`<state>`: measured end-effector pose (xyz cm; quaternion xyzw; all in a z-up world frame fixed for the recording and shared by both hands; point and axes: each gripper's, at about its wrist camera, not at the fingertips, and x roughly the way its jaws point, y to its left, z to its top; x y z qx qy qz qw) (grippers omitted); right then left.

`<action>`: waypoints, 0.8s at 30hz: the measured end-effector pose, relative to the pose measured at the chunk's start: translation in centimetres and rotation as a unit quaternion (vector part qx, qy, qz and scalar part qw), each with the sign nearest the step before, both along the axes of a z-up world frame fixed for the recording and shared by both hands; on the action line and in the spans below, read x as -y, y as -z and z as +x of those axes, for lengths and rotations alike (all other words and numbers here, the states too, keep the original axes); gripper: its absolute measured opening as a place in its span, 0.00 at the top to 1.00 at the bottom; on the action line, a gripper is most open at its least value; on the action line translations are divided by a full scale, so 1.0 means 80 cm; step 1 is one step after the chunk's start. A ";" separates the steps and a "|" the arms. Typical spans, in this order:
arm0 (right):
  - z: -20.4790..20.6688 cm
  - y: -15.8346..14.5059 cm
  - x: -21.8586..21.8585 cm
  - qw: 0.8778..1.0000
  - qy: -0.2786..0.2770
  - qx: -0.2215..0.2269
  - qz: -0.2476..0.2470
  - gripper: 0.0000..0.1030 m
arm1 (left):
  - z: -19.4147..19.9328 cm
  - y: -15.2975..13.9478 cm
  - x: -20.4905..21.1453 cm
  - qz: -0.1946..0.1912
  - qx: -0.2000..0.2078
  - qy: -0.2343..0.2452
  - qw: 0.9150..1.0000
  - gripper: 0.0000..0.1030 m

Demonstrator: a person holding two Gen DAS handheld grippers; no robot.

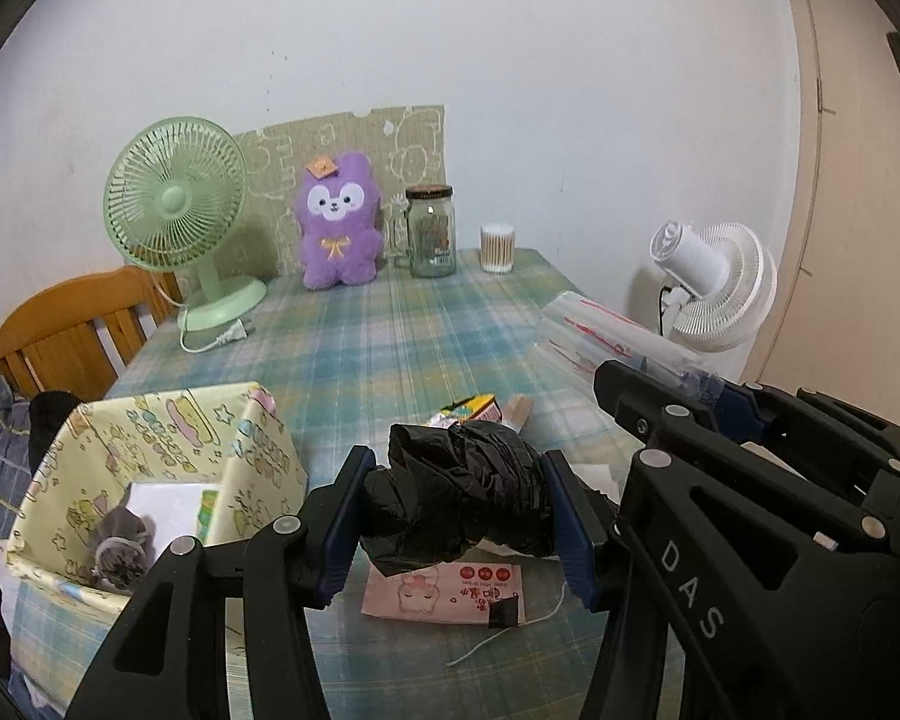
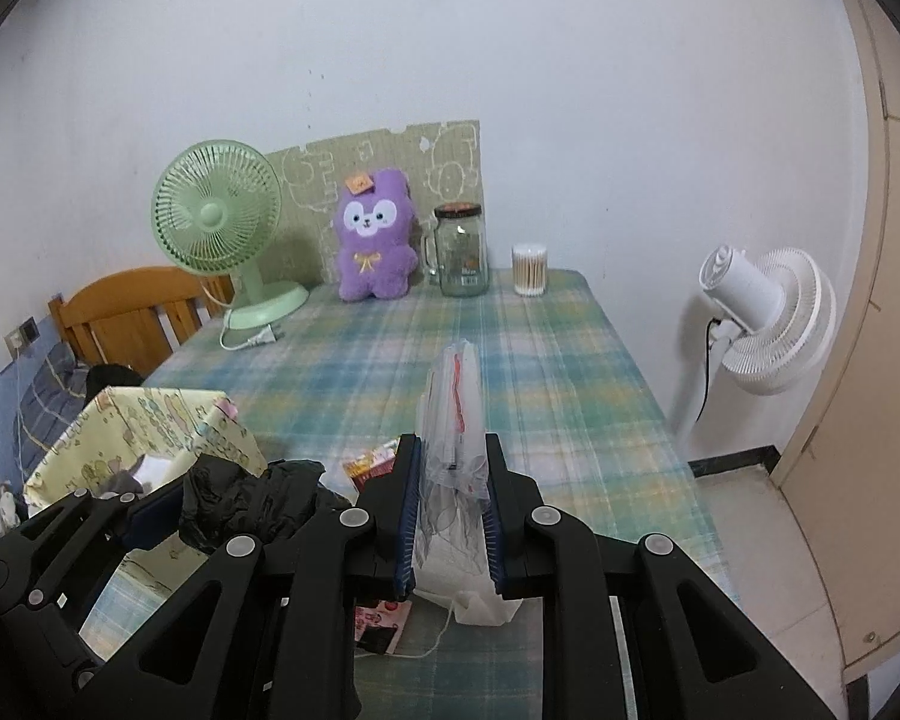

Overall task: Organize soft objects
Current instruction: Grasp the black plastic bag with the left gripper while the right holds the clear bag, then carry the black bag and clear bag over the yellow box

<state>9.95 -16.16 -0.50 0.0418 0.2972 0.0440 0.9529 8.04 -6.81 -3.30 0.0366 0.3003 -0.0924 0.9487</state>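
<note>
Layout: surface against the wall, items along its far edge and near end.

Far edge, left to right: desk fan (image 1: 177,216), plush toy (image 1: 337,222), glass jar (image 1: 431,232), cotton swab tub (image 1: 497,248). Fabric bin (image 1: 168,450) at near left; tissue packet (image 1: 450,591) near centre. Chair (image 1: 72,327) left of the surface (image 1: 390,336), standing fan (image 1: 714,288) right.
</note>
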 end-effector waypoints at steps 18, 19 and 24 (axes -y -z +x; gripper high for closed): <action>-0.025 -0.050 -0.019 1.000 0.004 0.030 0.000 0.79 | -0.023 -0.046 -0.024 -0.011 0.031 0.002 0.999 0.44; -0.026 -0.053 -0.021 0.999 0.003 0.032 -0.001 0.79 | -0.023 -0.047 -0.026 -0.011 0.033 0.002 0.999 0.44; -0.026 -0.062 -0.031 0.999 -0.001 0.033 0.003 0.79 | -0.024 -0.056 -0.036 -0.009 0.040 0.005 0.999 0.44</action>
